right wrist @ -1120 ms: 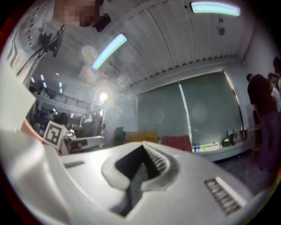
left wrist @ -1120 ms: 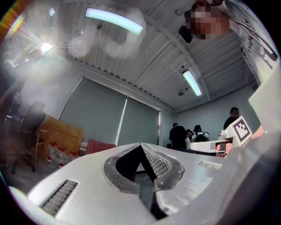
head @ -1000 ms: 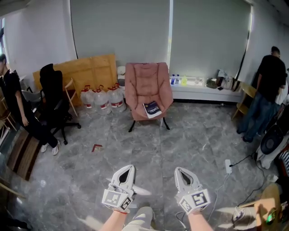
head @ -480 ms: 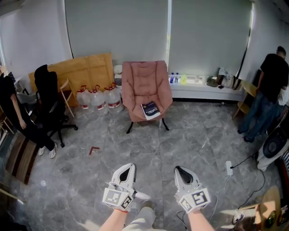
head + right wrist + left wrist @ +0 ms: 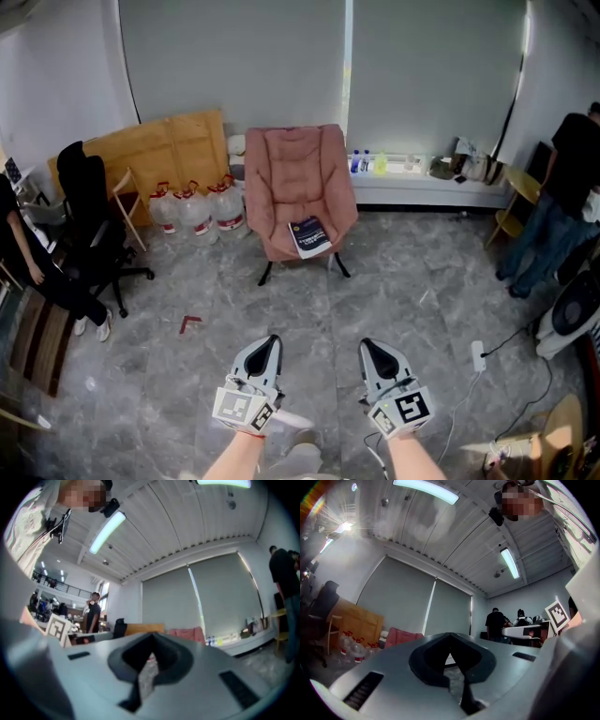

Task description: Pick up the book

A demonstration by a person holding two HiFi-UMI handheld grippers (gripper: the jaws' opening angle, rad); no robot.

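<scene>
Since the book (image 5: 310, 235) lies on the seat of the pink chair (image 5: 298, 164), well apart from the left gripper (image 5: 266, 345) and right gripper (image 5: 373, 349), whose jaws seem pressed together on nothing, one should be brought close and spread before any grasp.

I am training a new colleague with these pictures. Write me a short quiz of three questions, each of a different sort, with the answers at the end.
1. Choose one. Where is the book relative to the pink chair?
A. under it
B. on its seat
C. on top of its backrest

2. True or false: the right gripper already holds the book between its fingers.

3. Fill in the missing word: in the head view, the water jugs stand to the ___ of the pink chair.

Key: 1 B; 2 false, it is shut and empty, far from the book; 3 left.
</scene>
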